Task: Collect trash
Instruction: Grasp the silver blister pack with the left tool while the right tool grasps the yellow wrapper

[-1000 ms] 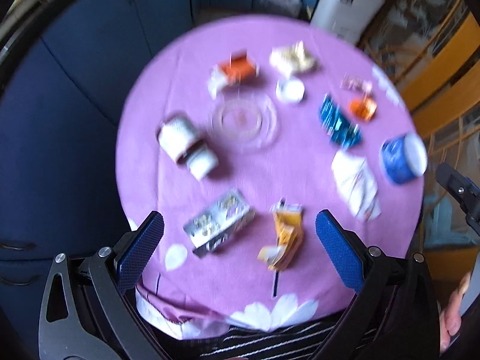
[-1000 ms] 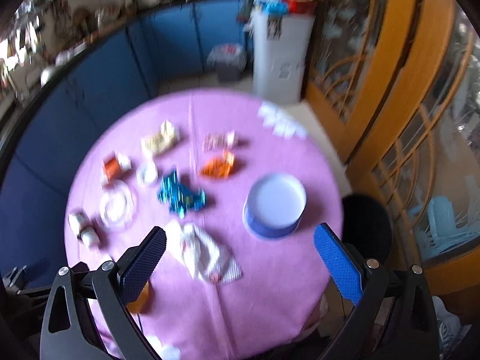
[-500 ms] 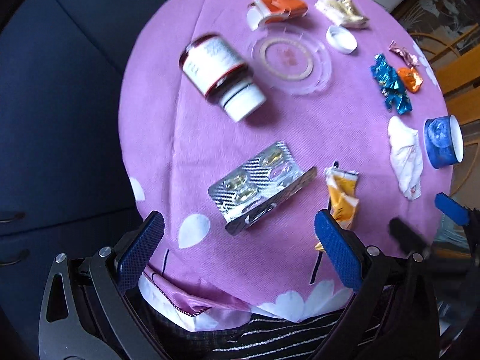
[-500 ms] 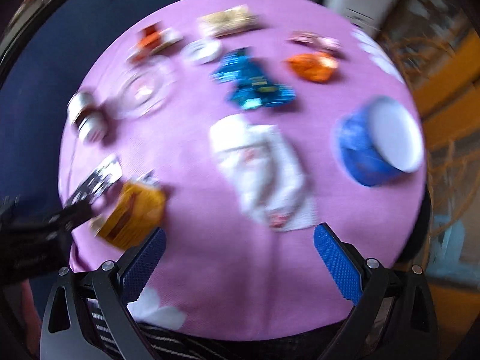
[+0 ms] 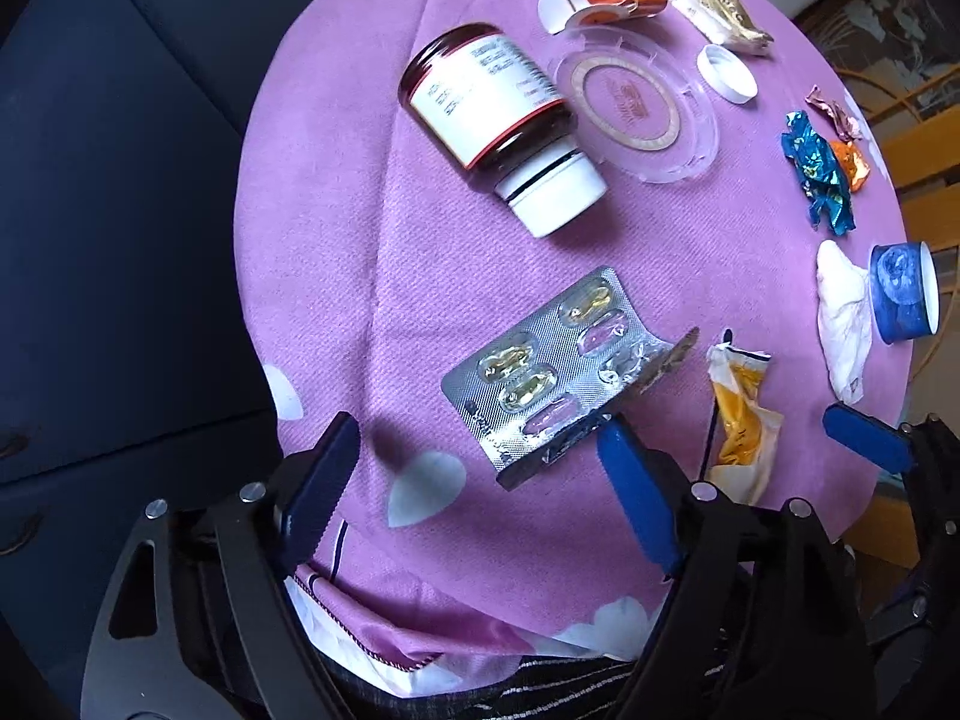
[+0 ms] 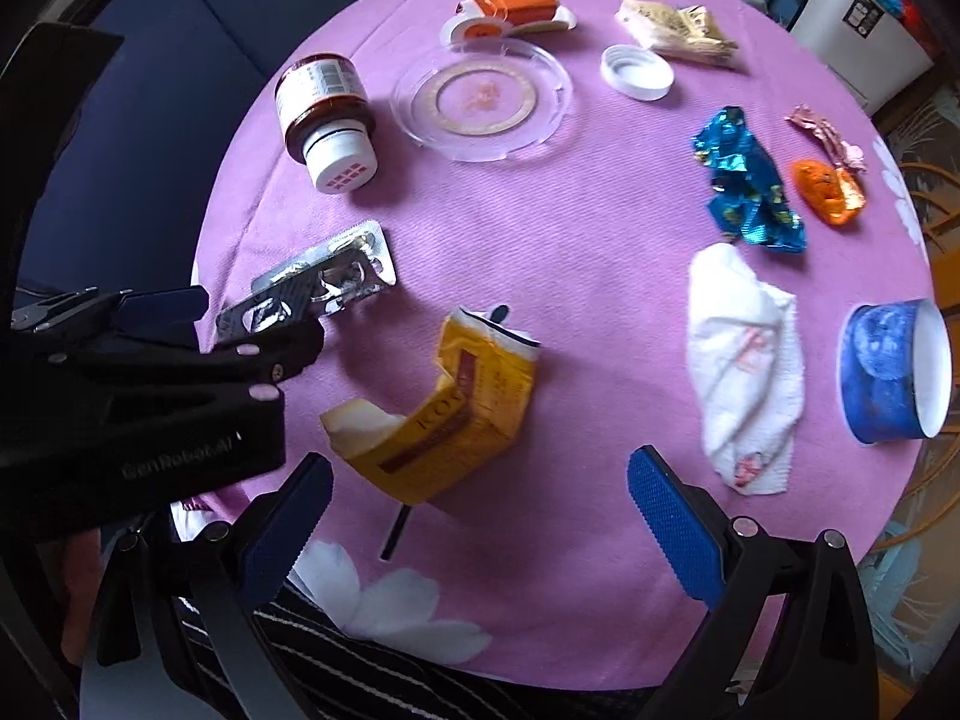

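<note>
The left gripper (image 5: pixel 474 468), its fingers parted but just closing in, straddles the near end of the blister pack (image 5: pixel 558 369), which lies diagonally on the bench (image 5: pixel 336 276); the right gripper (image 6: pixel 480 498) hangs spread over the yellow packet (image 6: pixel 444 414).

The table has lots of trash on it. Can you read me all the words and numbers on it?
"GenRobot.AI": side of the left hand-held gripper.
"KOV", rest creased away: yellow packet.
Brown bottle: label, barcode and red cap marks too blurred.
Clear lid: middle print too small.
Blister pack: edge print unreadable.
</note>
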The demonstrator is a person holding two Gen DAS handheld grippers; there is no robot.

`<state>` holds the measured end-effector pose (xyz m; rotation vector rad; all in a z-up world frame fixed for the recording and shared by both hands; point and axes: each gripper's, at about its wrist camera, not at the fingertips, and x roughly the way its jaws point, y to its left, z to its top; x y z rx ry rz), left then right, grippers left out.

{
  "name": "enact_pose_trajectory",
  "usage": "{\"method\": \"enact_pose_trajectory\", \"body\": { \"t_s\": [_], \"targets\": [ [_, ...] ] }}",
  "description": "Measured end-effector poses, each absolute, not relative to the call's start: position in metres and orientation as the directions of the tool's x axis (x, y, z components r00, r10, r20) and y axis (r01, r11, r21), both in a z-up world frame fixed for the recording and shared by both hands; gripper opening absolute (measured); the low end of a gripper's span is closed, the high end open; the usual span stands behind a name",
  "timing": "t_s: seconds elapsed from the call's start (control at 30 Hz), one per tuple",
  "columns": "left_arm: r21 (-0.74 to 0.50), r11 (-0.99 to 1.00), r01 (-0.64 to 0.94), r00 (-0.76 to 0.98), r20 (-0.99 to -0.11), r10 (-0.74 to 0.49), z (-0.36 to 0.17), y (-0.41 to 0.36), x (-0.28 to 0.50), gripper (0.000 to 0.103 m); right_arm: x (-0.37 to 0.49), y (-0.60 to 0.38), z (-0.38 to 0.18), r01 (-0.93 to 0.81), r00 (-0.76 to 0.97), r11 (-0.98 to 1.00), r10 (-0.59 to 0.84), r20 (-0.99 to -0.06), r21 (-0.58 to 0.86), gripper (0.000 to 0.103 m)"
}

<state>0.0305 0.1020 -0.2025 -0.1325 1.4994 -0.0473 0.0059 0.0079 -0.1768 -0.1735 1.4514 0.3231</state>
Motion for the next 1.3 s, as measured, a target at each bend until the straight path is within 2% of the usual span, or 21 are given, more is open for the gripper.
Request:
{"method": "enact_pose_trajectory", "body": {
  "t_s": [0.03, 0.1, 0.17, 0.27, 0.3, 0.33, 0.47, 0.5, 0.63, 0.8, 0.97, 1.07, 1.1, 1.13, 1.2, 1.3],
  "targets": [
    [-0.127, 0.990, -0.055, 0.069, -0.990, -0.124, -0.203, 0.107, 0.031, 0.076, 0.007, 0.013, -0.180, -0.314, 0.088, 0.947, 0.105, -0.991, 0.072, 0.096],
    [-0.141, 0.989, -0.042, 0.086, -0.987, -0.137, -0.201, 0.113, 0.031, 0.072, 0.011, 0.014, -0.180, -0.290, 0.096, 0.955, 0.090, -0.991, 0.059, 0.086],
    [-0.143, 0.989, -0.031, 0.085, -0.987, -0.140, -0.199, 0.115, 0.031, 0.069, 0.033, 0.018, -0.188, -0.264, 0.086, 0.963, 0.073, -0.994, 0.048, 0.058],
    [-0.149, 0.988, -0.028, 0.093, -0.985, -0.146, -0.200, 0.126, 0.041, 0.065, 0.039, 0.016, -0.192, -0.217, 0.062, 0.975, 0.057, -0.996, 0.043, 0.033],
    [-0.145, 0.989, -0.029, 0.099, -0.985, -0.141, -0.195, 0.130, 0.038, 0.058, 0.041, 0.013, -0.193, -0.207, 0.062, 0.977, 0.061, -0.996, 0.047, 0.031],
    [-0.146, 0.989, -0.032, 0.112, -0.984, -0.141, -0.190, 0.135, 0.039, 0.042, 0.044, 0.011, -0.191, -0.190, 0.069, 0.980, 0.063, -0.996, 0.048, 0.027],
    [-0.218, 0.974, -0.052, 0.167, -0.964, -0.207, -0.172, 0.150, 0.040, 0.037, 0.038, 0.007, -0.177, -0.173, 0.109, 0.984, 0.063, -0.992, 0.043, 0.019],
    [-0.227, 0.972, -0.054, 0.175, -0.961, -0.214, -0.168, 0.153, 0.041, 0.009, 0.039, 0.007, -0.175, -0.176, 0.117, 0.984, 0.063, -0.991, 0.041, 0.019],
    [-0.253, 0.965, -0.066, 0.201, -0.951, -0.236, -0.158, 0.162, 0.024, 0.003, 0.042, 0.000, -0.162, -0.179, 0.155, 0.983, 0.063, -0.986, 0.035, 0.019],
    [-0.263, 0.963, -0.062, 0.243, -0.940, -0.241, -0.142, 0.165, 0.018, 0.002, 0.044, -0.028, -0.152, -0.179, 0.180, 0.983, 0.082, -0.980, 0.049, 0.019],
    [-0.262, 0.964, -0.049, 0.199, -0.948, -0.247, -0.155, 0.142, 0.028, 0.006, 0.042, -0.046, -0.143, -0.169, 0.191, 0.984, 0.092, -0.977, 0.060, 0.019],
    [-0.234, 0.970, -0.062, 0.177, -0.959, -0.220, -0.159, 0.142, 0.032, 0.017, 0.039, -0.053, -0.137, -0.164, 0.199, 0.985, 0.094, -0.975, 0.062, 0.019],
    [-0.222, 0.973, -0.061, 0.172, -0.963, -0.208, -0.161, 0.141, 0.033, 0.028, 0.030, -0.051, -0.141, -0.163, 0.202, 0.985, 0.094, -0.975, 0.061, 0.019],
    [-0.203, 0.978, -0.056, 0.168, -0.967, -0.191, -0.162, 0.139, 0.035, 0.059, 0.030, -0.052, -0.140, -0.162, 0.203, 0.985, 0.094, -0.975, 0.062, 0.019],
    [-0.220, 0.974, -0.049, 0.210, -0.956, -0.205, -0.157, 0.140, 0.036, 0.100, 0.029, -0.055, -0.140, -0.155, 0.202, 0.986, 0.093, -0.975, 0.062, 0.019],
    [-0.206, 0.978, -0.030, 0.285, -0.940, -0.189, -0.143, 0.140, 0.036, 0.100, 0.028, -0.051, -0.144, -0.143, 0.200, 0.988, 0.089, -0.976, 0.061, 0.019]
  ]
}}
